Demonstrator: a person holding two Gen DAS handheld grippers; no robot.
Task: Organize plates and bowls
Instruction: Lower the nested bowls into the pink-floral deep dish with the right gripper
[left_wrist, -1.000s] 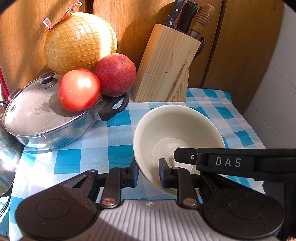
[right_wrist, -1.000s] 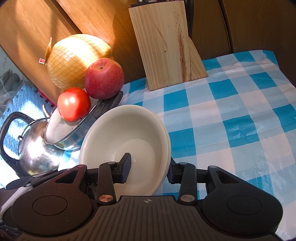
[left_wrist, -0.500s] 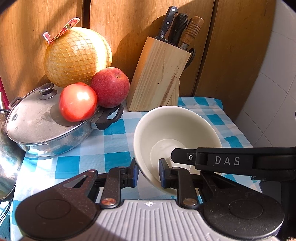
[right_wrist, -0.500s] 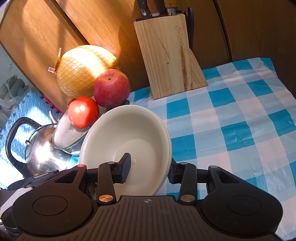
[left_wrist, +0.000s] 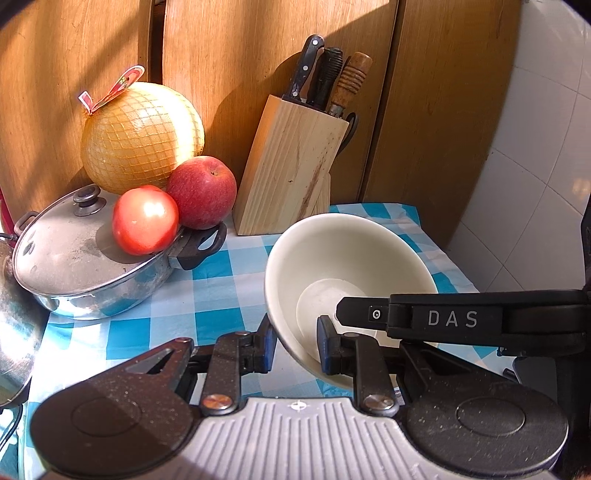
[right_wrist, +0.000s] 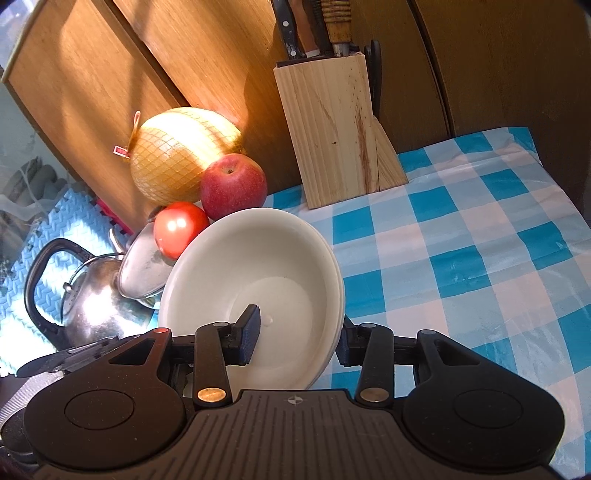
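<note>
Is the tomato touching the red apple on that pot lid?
Touching. In the left wrist view the tomato presses against the apple with no gap between them.

Strong sun shines on both views. It makes a white shiny spot on the tomato (left_wrist: 144, 220) and on the kettle (right_wrist: 90, 302). The knife block (left_wrist: 291, 168) throws a dark shadow on the wooden wall (left_wrist: 229, 66) behind it. Things look sharp. Straight lines bend near the picture edges, and the corners go black.
</note>
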